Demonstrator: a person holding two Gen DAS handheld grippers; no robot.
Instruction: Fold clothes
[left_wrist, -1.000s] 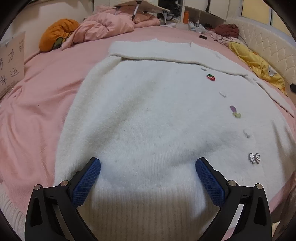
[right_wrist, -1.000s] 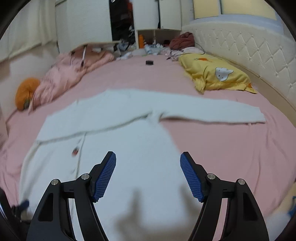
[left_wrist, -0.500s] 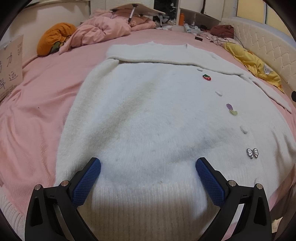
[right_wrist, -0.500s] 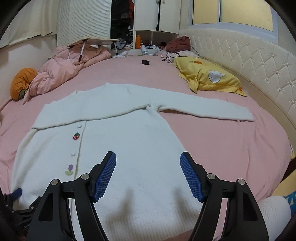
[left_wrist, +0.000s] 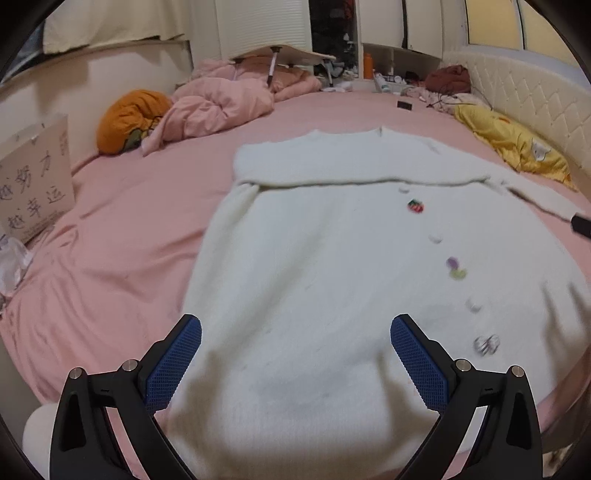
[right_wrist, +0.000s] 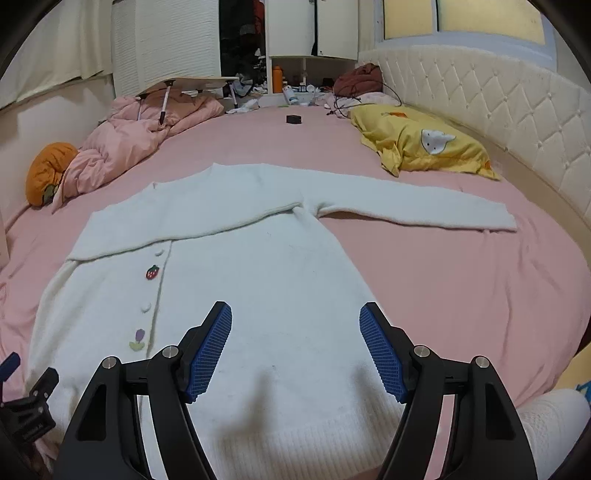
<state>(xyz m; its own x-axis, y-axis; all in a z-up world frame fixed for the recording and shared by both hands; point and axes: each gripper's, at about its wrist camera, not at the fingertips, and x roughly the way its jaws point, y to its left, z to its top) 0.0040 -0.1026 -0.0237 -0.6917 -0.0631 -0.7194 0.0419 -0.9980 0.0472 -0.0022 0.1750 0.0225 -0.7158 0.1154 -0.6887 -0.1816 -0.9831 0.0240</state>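
The left claw (left_wrist: 295, 356) hangs released, its blue ridged pads wide apart above the ribbed hem of the cardigan (left_wrist: 332, 258). The right claw (right_wrist: 295, 347) is likewise spread and grasps nothing, poised over the hem's other half. The cardigan is white, fluffy knit, lying flat and face up on the pink bed (right_wrist: 461, 288). Its long axis runs away from both claws, hem nearest, neckline farthest. One sleeve (right_wrist: 413, 210) stretches straight out to the right, toward the yellow pillow (right_wrist: 424, 147); the other sleeve (right_wrist: 177, 221) is folded across the chest. Round white buttons and small patches, a strawberry (right_wrist: 152, 272) and a tulip (right_wrist: 138, 339), line the front opening. A crumpled pink quilt (right_wrist: 136, 144) lies at the far left.
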